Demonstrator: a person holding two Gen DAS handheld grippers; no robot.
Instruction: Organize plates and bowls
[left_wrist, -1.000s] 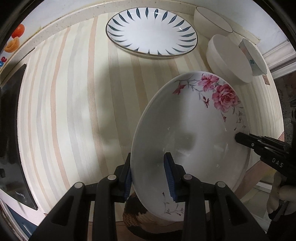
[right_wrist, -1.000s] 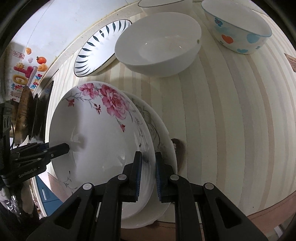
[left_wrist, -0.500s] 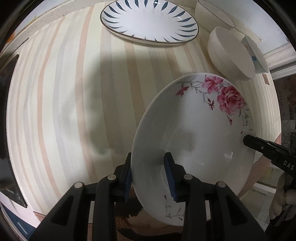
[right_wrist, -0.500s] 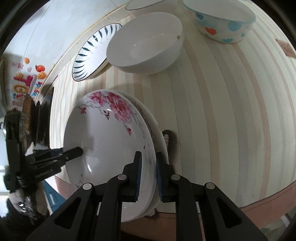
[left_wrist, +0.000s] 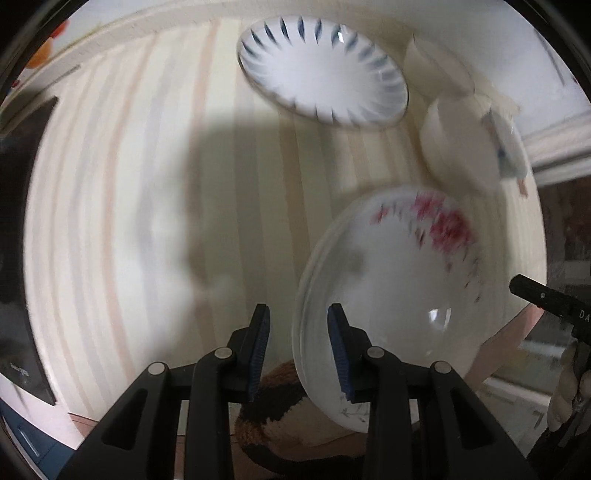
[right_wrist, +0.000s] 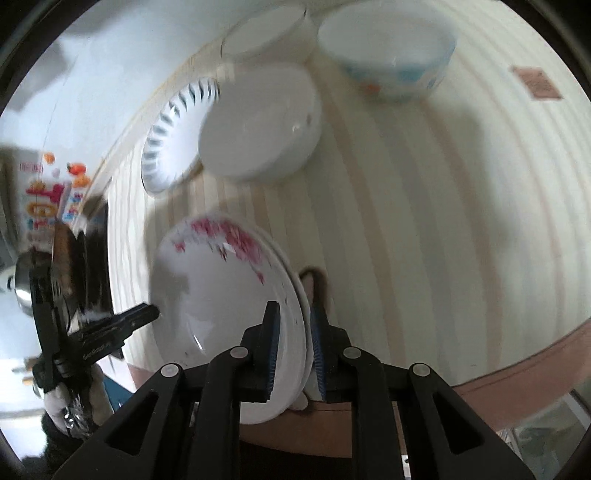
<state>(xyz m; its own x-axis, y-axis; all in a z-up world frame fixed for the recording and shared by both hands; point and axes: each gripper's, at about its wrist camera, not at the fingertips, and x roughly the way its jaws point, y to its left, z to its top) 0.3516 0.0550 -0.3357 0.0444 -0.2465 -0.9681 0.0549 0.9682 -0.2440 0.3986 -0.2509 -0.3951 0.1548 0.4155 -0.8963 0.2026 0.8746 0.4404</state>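
- The left gripper (left_wrist: 297, 350) is steeply nose-down, its blue pads either side of the near rim of a white, shallow china plate with pink roses (left_wrist: 391, 295). The jaws are nearly together and look clamped on that rim, though blur leaves a sliver of doubt at the outer pad.
- The right gripper (right_wrist: 293, 350) bites the opposite rim, jaws tight. Its pads appear to take in both the rose plate and a second white plate (right_wrist: 301, 295) nested under it.
- The pair of plates hangs tilted between the two tools, at the near edge of the pale striped table (left_wrist: 147, 184), partly beyond it.
- My reading is that the step in hand is carrying this stacked pair to join other plates.
- The likely goal is the white plate with dark blue leaf marks (left_wrist: 321, 77) at the far side.
- Next, both hands must travel together, level the pair, and lower it squarely before letting go.
- The plain white bowl (right_wrist: 258, 125), beside the blue-marked plate, crowds that approach.
- A bowl with blue and orange spots (right_wrist: 388, 55) sits further off, near another white bowl (right_wrist: 266, 37).
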